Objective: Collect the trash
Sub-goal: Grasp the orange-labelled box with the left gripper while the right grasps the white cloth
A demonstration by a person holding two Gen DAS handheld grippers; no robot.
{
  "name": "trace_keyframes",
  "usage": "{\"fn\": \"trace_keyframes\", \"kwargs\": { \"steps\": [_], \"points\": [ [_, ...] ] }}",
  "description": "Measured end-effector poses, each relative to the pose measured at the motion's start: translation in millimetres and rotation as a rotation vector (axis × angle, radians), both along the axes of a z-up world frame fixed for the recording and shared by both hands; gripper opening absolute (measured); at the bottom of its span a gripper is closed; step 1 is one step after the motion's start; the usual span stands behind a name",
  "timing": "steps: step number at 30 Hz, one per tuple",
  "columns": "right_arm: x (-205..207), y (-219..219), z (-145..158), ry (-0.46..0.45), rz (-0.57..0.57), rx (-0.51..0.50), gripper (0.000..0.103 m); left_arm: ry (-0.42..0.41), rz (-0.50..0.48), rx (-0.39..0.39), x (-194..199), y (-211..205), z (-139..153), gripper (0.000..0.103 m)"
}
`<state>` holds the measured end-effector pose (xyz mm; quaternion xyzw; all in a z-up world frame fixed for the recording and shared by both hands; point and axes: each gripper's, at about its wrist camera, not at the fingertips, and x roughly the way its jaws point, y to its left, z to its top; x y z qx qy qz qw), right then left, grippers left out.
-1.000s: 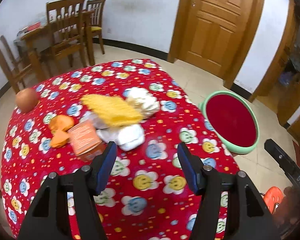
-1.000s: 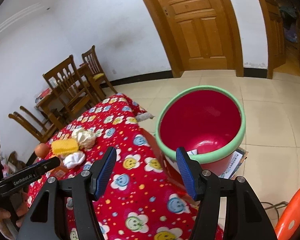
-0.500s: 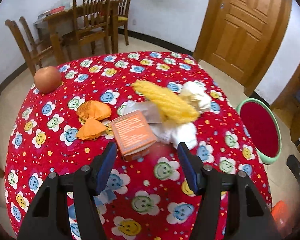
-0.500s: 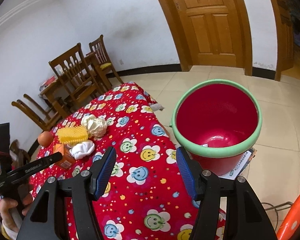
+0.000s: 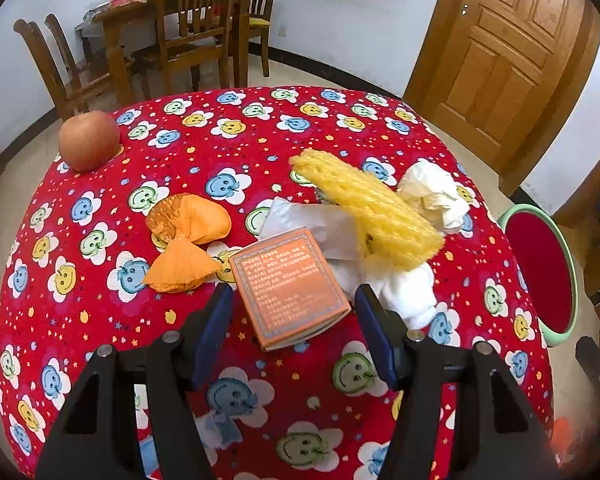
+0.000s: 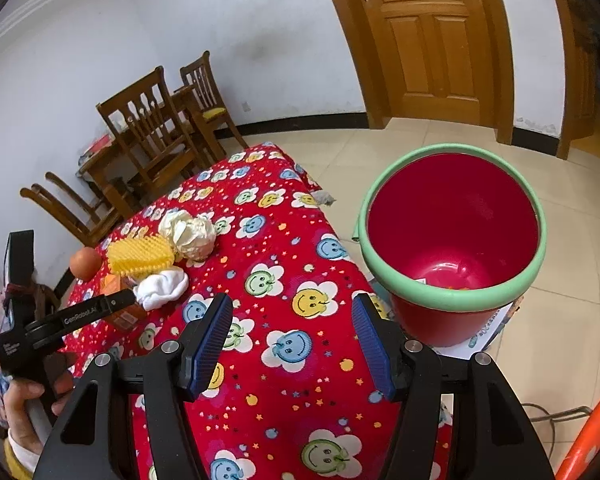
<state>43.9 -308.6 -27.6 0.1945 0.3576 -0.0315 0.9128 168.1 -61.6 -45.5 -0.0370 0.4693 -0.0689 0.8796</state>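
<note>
The left gripper [image 5: 294, 306] hangs wide open astride the orange box [image 5: 290, 286] (nothing gripped), while the right gripper [image 6: 292, 328], equally spread and empty, faces the red bucket [image 6: 452, 236].

Both views are bright and evenly lit by soft, diffuse light; the white wall [image 6: 100, 60] shows no hard shadows. Colours are saturated, strongest on the red tablecloth [image 5: 260, 136]. The fisheye lens bends straight lines: the door [image 6: 432, 40] curves in the right wrist view, and the table edge bulges in the left. Dark vignetting fills the corners of each picture. The centre is sharp, with print on the orange box [image 5: 288, 284] almost legible, while the margins soften. The red bucket [image 6: 452, 224] carries a faint sheen inside its base.
</note>
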Motion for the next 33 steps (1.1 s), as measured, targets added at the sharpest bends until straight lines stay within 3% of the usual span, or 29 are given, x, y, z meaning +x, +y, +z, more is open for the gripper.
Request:
{"fn": "trace_keyframes", "kwargs": {
  "steps": [11, 13, 17, 24, 33],
  "points": [
    [15, 15, -6, 0.019, 0.038, -0.006, 0.064, 0.002, 0.011, -0.029, 4, 10, -6, 0.063],
    [17, 18, -5, 0.021, 0.046, -0.008, 0.064, -0.002, 0.004, -0.039, 3, 11, -6, 0.057],
    [20, 25, -6, 0.025, 0.059, -0.013, 0.064, -0.008, -0.004, -0.052, 1, 14, -6, 0.056],
    [28, 39, -5, 0.033, 0.086, -0.020, 0.064, -0.043, -0.007, -0.080, -10, 26, 6, 0.055],
    [47, 69, -6, 0.044, 0.155, -0.029, 0.064, -0.069, 0.043, -0.058, -20, 52, 16, 0.055]
  ]
}}
